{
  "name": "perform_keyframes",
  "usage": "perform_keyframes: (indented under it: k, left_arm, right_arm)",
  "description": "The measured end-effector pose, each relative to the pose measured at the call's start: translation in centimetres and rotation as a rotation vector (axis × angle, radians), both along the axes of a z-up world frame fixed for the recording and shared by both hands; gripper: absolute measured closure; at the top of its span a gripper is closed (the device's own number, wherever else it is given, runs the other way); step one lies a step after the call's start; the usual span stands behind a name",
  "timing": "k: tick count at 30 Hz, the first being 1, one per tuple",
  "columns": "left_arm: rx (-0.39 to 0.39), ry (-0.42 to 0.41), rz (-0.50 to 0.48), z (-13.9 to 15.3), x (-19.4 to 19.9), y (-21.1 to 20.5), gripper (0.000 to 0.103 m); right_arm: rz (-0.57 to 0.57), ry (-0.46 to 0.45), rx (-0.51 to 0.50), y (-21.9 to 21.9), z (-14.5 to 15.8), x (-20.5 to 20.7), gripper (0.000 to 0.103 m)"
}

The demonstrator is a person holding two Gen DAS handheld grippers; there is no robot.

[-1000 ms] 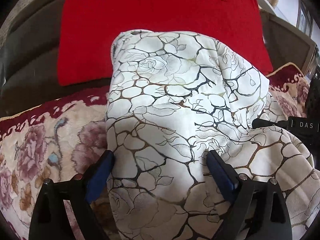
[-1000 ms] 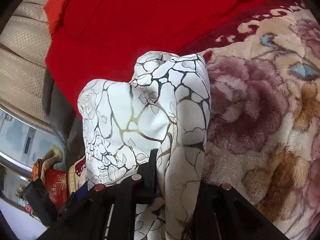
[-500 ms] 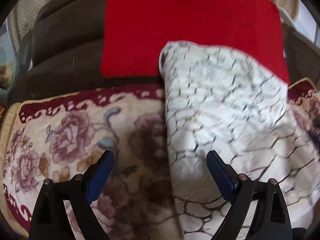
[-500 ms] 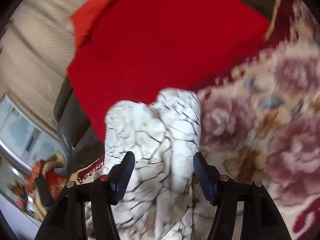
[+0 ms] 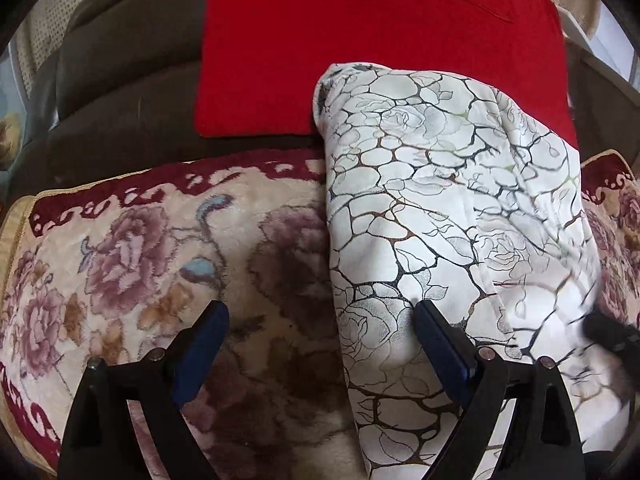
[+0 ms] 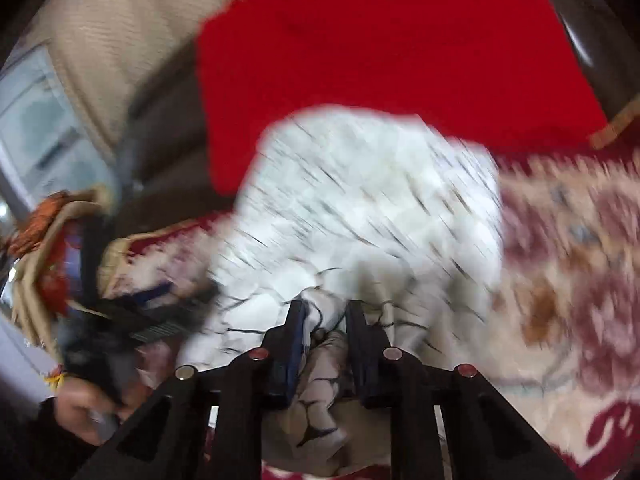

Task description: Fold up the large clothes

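Note:
A white garment (image 5: 448,208) with a black and gold cracked rose print lies folded lengthwise on a floral blanket (image 5: 132,264). In the left wrist view my left gripper (image 5: 320,340) is open and holds nothing, with its right finger over the garment's near left part. In the right wrist view, which is motion-blurred, my right gripper (image 6: 326,320) is shut on a fold of the garment (image 6: 360,208) at its near edge. The right gripper's dark tip shows at the right edge of the left wrist view (image 5: 612,332).
A red cushion (image 5: 360,40) leans on the dark sofa back (image 5: 120,80) behind the garment. In the right wrist view the left gripper and the hand holding it (image 6: 92,412) sit at the lower left. A window (image 6: 36,120) is at far left.
My left gripper let the garment lie and shifted left, staying open. My right gripper opened half a second ago and has now shut on the garment's near fold while moving fast.

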State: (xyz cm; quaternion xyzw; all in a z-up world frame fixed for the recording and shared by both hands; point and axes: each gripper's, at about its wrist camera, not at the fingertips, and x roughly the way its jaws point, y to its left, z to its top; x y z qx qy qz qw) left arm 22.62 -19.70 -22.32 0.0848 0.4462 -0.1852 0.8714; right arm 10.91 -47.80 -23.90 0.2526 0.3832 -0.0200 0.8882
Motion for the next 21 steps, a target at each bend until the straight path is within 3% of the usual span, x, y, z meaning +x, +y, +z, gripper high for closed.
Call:
perform_keyframes:
  k: [8,13,17,21]
  left_arm:
    - [0.094,-0.065,-0.025,-1.5,-0.9,-1.8,0.009]
    - [0.034,-0.047,0.002,-0.9,-0.7,-1.2,0.009]
    - [0.042,-0.101,0.001,0.4,-1.0,-1.1,0.01]
    - [0.013,-0.141,0.012,1.5,-1.2,-0.6,0.01]
  right_arm:
    - [0.019,-0.029,0.116,-2.3,-2.5,-1.0,0.081]
    - [0.021,-0.067,0.144,-3.1,-2.1,-2.3,0.081]
    - [0.031,-0.128,0.248,-3.8,-1.5,-3.1,0.078]
    - [0.029,-0.236,0.24,-4.4,0.4,-4.4,0.077]
